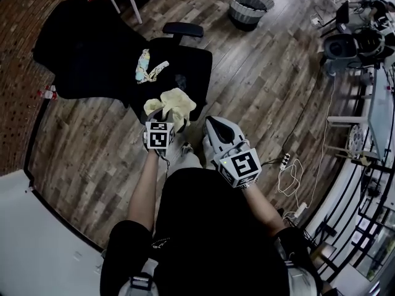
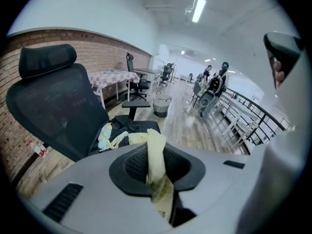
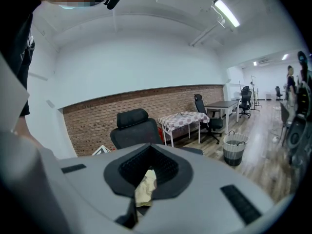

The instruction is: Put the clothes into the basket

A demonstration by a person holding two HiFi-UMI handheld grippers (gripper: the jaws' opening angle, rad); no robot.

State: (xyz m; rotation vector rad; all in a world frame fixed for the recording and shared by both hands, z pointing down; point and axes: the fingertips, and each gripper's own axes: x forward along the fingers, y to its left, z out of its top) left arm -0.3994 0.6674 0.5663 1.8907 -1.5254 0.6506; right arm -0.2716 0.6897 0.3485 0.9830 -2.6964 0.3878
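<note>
Carrying the yellow cloth [image 1: 176, 101] high would help (basket [image 1: 250, 6] well apart); left gripper [image 1: 164, 113] and right gripper [image 1: 208, 123] both clamp it

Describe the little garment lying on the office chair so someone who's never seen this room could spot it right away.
Find the black office chair standing on the wood floor. On its seat lies a small crumpled garment. It is pale blue and cream, unlike the plain yellow cloth that the left gripper holds nearby.
</note>
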